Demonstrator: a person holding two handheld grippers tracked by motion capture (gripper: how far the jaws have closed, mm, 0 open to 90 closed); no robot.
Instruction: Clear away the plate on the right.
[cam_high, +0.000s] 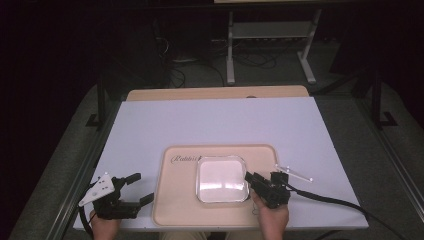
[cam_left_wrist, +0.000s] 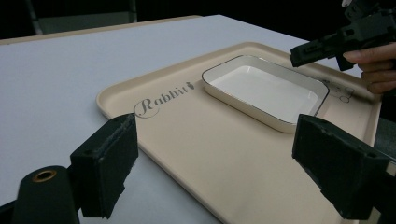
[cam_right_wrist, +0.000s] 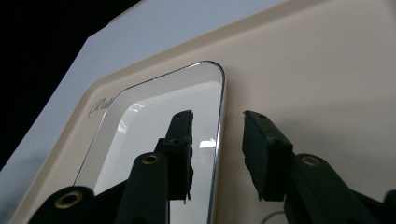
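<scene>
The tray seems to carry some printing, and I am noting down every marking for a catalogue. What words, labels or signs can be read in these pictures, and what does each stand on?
"Rabbit" in grey script, its last letter partly hidden by the white dish: on the beige tray, beside the dish.
Small line drawing near the tray's far corner: too small to read.

- We see the tray's (cam_high: 172, 210) printed word cut short in the high view where the white dish (cam_high: 222, 179) covers its end.
- In the right gripper view, the dish's near end runs off the bottom edge behind the black jaws.
- We cannot identify the small drawing (cam_left_wrist: 340, 91) on the tray.
</scene>
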